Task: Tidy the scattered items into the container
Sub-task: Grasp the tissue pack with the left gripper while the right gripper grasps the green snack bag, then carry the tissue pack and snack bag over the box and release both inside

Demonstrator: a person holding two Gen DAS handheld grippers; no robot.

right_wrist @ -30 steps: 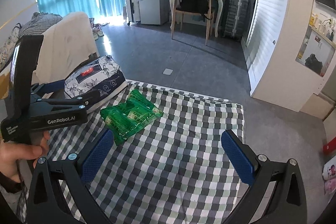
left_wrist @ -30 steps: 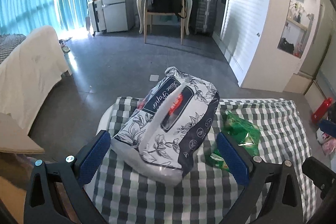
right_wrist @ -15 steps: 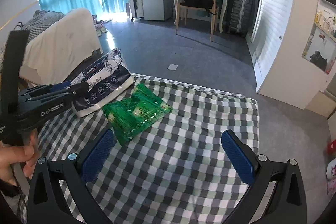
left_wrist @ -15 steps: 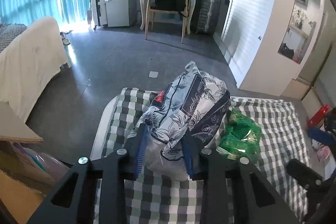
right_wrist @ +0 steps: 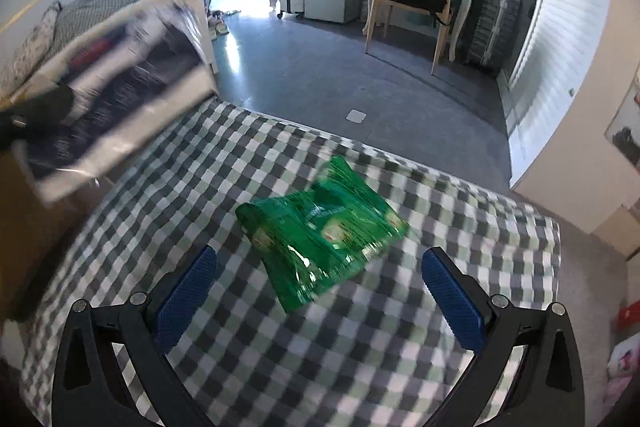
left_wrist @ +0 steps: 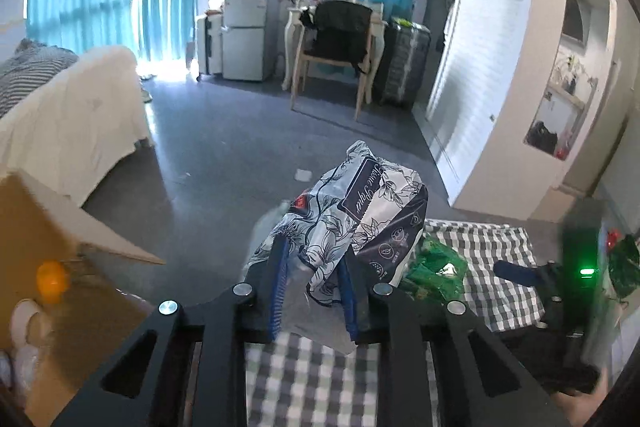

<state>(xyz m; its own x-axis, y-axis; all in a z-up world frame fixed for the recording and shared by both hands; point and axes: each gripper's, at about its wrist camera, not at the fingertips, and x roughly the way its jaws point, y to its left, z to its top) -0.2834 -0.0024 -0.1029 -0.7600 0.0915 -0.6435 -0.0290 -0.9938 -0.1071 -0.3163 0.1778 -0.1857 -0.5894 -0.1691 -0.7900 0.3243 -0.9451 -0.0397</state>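
Left gripper (left_wrist: 314, 285) jaws clamped on tissue pack (left_wrist: 352, 215), pack lifted above left edge of checkered surface (left_wrist: 304, 379). Cardboard box (left_wrist: 60, 251) just left of surface. Right gripper (right_wrist: 318, 287) jaws spread wide, empty, either side of green packet (right_wrist: 320, 227) lying mid-surface. Tissue pack blurred at left in right view.

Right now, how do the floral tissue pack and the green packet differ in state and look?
The tissue pack is clamped in the left gripper and lifted off the checked cloth; the green packet lies flat on it, ahead of the open right gripper. The tissue pack looks bulkier, white with dark flowers; the green packet is thinner and glossy. Both are soft plastic-wrapped packs.
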